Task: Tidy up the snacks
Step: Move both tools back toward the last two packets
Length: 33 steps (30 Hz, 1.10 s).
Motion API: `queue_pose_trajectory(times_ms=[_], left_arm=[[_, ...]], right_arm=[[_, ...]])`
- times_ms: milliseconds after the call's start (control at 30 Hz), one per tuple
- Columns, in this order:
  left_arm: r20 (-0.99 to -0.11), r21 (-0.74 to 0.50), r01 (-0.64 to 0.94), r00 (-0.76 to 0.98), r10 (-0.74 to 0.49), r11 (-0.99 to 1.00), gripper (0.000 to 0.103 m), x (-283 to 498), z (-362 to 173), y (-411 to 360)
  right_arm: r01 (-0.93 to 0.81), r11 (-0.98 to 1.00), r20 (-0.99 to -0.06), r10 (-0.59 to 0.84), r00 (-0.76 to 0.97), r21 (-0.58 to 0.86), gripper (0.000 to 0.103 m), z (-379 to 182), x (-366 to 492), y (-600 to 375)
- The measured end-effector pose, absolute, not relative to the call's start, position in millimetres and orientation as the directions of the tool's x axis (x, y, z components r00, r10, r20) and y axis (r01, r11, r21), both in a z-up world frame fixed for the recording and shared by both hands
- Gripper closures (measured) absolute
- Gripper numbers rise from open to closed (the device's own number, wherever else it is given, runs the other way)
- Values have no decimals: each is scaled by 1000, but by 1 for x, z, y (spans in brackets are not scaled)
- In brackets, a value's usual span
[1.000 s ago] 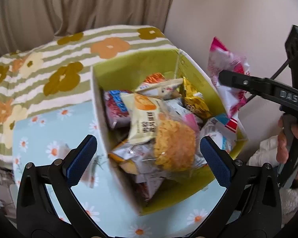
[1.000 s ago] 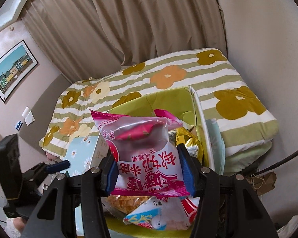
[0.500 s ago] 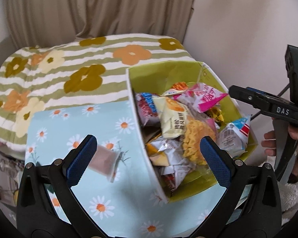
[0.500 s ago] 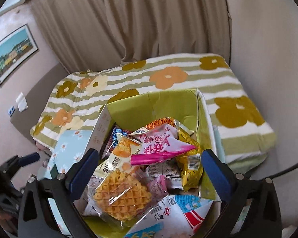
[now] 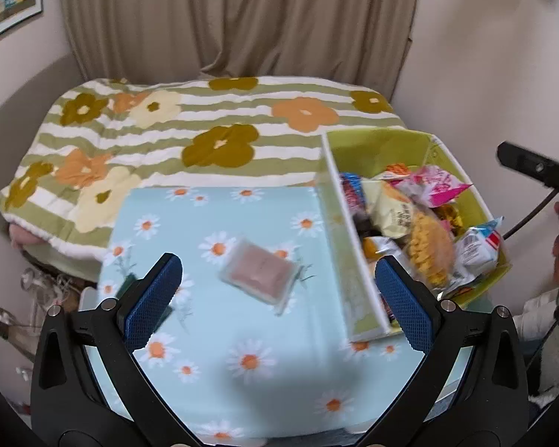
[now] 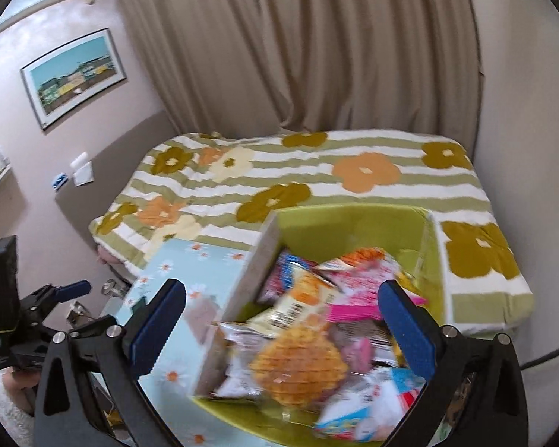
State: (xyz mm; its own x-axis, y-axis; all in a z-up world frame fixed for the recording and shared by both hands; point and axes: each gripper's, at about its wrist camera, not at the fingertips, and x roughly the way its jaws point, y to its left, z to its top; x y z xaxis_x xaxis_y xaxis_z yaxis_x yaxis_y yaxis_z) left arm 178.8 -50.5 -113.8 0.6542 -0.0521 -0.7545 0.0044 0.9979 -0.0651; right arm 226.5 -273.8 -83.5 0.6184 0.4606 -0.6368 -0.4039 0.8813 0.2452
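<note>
Beige curtains (image 5: pixel 238 15) hang behind a flower-striped bed (image 5: pixel 205 126), where a daisy-print surface (image 5: pixel 212 342) carries one pinkish wrapped snack (image 5: pixel 259 275) beside a green snack box (image 6: pixel 357 227) heaped with packets. Both the left gripper (image 5: pixel 277 298) and right gripper (image 6: pixel 283 326) gape wide with nothing between their pads, the right one above the box.

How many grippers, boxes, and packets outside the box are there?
Grippers: 2, the left gripper and the right gripper, whose jaws have just been opening and hold nothing
Box: 1
Packet outside the box: 1
Total: 4
</note>
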Motion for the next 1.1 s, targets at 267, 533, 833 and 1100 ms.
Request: queue_pose_trajectory(times_ms=[267, 533, 833, 1100], left_arm=[[-756, -55, -4, 653, -39, 998, 0, 167, -117, 4], [-803, -62, 76, 589, -95, 995, 0, 174, -136, 73], [-892, -80, 265, 411, -188, 961, 0, 201, -202, 125], [-948, -77, 332, 269, -172, 940, 0, 227, -273, 137]], right_arm=[[-461, 865, -613, 477, 630, 199, 0, -77, 217, -201], [-448, 868, -668, 464, 581, 213, 0, -98, 228, -119], [-425, 892, -776, 375, 506, 155, 0, -147, 237, -61], [-454, 888, -873, 276, 401, 73, 0, -201, 245, -43]])
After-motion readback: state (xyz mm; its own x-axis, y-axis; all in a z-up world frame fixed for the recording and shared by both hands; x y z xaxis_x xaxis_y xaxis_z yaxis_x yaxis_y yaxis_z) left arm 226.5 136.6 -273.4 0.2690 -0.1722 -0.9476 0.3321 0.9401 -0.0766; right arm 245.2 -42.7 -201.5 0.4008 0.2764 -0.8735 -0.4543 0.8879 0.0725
